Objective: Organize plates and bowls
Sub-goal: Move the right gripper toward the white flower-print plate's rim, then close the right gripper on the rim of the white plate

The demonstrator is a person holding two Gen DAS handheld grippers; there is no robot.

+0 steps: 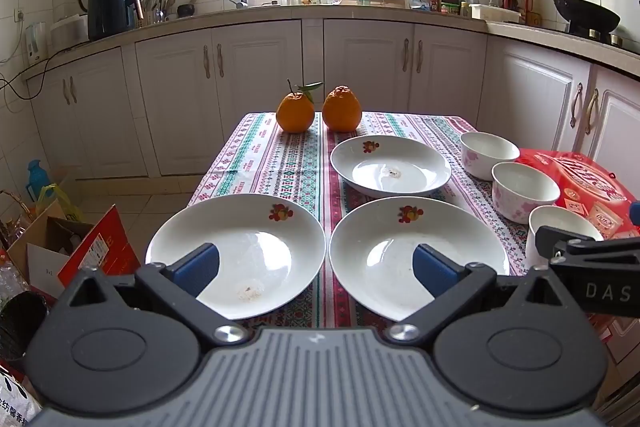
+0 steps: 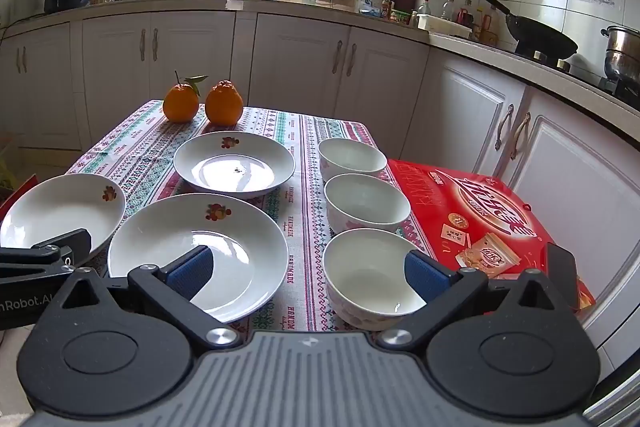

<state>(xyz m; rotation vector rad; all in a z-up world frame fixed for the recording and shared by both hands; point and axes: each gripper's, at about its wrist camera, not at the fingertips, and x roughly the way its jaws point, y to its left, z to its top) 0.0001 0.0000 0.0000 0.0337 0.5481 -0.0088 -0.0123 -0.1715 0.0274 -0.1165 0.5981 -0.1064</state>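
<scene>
Plates: near-left plate (image 1: pixel 236 255) lay ahead of left claw (image 1: pixel 316 269), nearest bowl (image 2: pixel 372 279) ahead of right claw (image 2: pixel 306 273); both claws released, empty.

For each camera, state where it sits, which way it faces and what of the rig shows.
Left wrist: on the left tool, angled down over the near-left plate toward the oranges; both open fingers show, plus the right tool's tip at right.
Right wrist: on the right tool, further right, over the three bowls and red box; the left tool shows at left.
Shared: plates, bowls, oranges, counter.
</scene>
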